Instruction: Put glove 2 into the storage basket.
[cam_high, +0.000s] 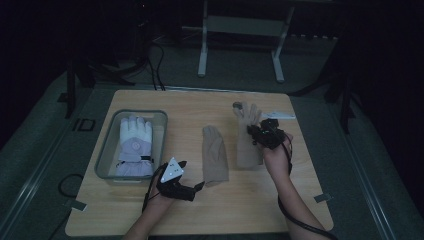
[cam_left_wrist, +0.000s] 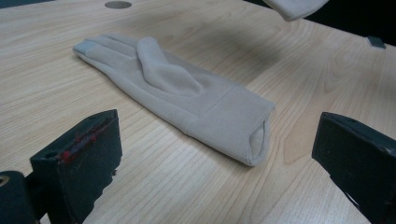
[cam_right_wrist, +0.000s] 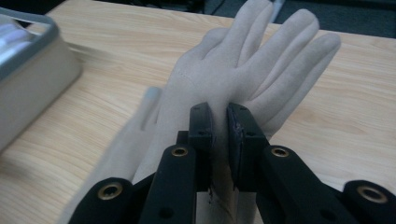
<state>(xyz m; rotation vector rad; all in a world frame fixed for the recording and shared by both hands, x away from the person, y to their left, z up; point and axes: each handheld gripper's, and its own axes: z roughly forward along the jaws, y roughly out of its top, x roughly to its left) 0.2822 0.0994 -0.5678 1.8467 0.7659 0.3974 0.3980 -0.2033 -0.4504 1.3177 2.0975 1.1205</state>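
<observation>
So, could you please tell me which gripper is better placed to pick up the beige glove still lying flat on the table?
The left gripper. It is open right beside the flat glove, facing its cuff, while the right gripper is already shut on the other beige glove.

The worktop (cam_high: 250, 200) is pale wood with a visible grain. Near its middle lies a beige glove (cam_high: 215, 152) with a grey fingertip patch; at about two o'clock from it, a second beige glove (cam_high: 247, 135) of the same plain cloth. At nine o'clock sits a clear grey-rimmed bin (cam_high: 107, 150) with a white and pale lilac glove (cam_high: 135, 145) inside. The left gripper (cam_high: 192, 186) is black with a white three-cornered plate, and red marks show on its fingers (cam_left_wrist: 88, 140). The right gripper (cam_high: 257, 134) is black, its fingers (cam_right_wrist: 203, 126) black with brass-coloured rivets.
</observation>
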